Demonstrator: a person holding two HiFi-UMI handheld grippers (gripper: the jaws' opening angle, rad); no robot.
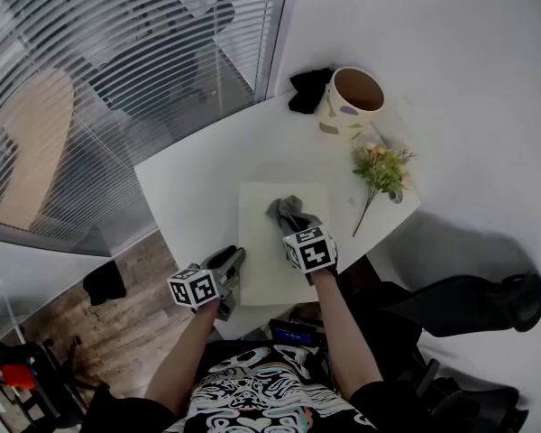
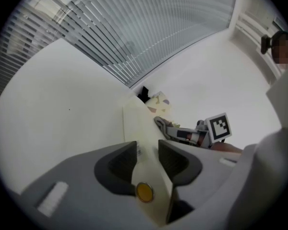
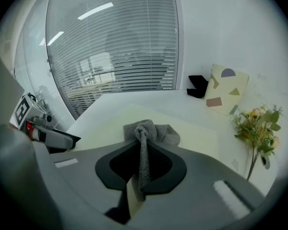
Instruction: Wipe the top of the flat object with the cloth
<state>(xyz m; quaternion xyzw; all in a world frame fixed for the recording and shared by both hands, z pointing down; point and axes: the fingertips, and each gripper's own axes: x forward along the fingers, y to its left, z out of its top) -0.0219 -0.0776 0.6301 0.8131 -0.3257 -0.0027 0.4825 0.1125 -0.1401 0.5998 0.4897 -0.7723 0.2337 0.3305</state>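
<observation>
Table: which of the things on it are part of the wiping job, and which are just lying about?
Part of the job:
- grey cloth, pinched in the right gripper
- flat cream board, its near edge clamped by the left gripper

Just lying about:
- patterned pot
- black bundle beside the pot
- bunch of flowers

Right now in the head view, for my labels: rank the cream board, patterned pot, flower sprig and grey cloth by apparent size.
1. cream board, clearly largest
2. patterned pot and flower sprig, too alike to rank
3. grey cloth, smallest
</observation>
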